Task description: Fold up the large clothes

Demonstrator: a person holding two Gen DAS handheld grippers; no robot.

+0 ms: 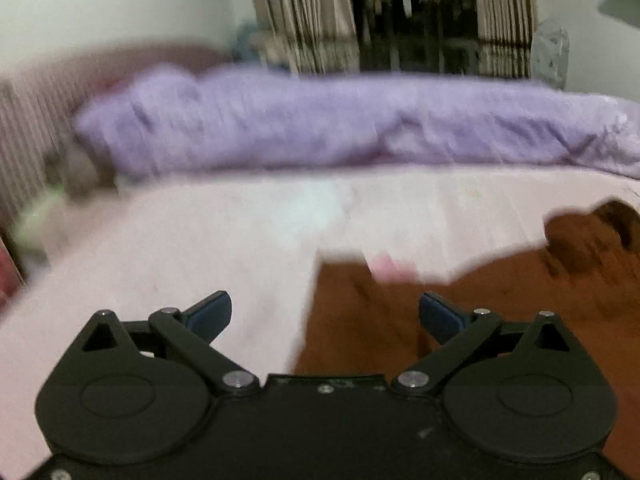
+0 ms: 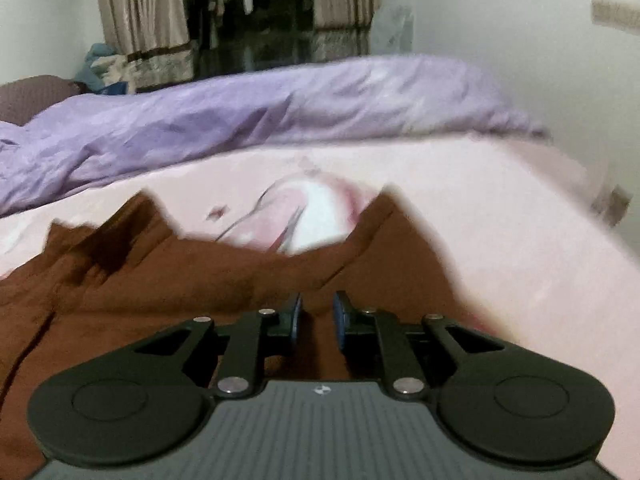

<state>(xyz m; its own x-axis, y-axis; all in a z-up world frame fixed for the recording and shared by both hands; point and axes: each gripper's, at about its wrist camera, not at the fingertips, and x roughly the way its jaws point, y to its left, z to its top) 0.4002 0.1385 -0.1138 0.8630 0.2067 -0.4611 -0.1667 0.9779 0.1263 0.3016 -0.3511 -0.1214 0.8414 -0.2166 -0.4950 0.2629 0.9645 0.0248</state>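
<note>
the brown garment [image 2: 168, 280] lies spread on a pale pink bed sheet [image 2: 500, 240], rumpled, with two points of its far edge standing up like peaks and a dip between them. through that dip a pink and white printed patch [image 2: 312, 216] on the sheet shows. in the left wrist view the same brown cloth [image 1: 500, 312] fills the lower right, its edge running ragged across the sheet [image 1: 180, 240], with a darker folded lump at the far right.

the right gripper [image 2: 316, 316] sits low over the brown garment, its blue pads [image 2: 340, 320] drawn nearly together with only a narrow slot between them. brown cloth is seen through that slot, but whether any of it is pinched between the pads cannot be told from this angle.

the left gripper [image 1: 324, 314] stands wide open, its blue pads [image 1: 212, 314] far apart and nothing between them; below the gap lie the left edge of the garment and bare sheet.

beyond the garment, a crumpled lilac duvet [image 2: 240, 108] lies heaped along the far side of the bed. behind it hang beige striped curtains [image 1: 300, 12] on either side of a dark opening [image 2: 260, 20] where hanging clothes can be made out, blurred. a plain white wall [image 2: 500, 20] closes the right side, and a mauve pillow [image 2: 36, 92] shows at the left edge of the bed. both views are smeared by motion.
</note>
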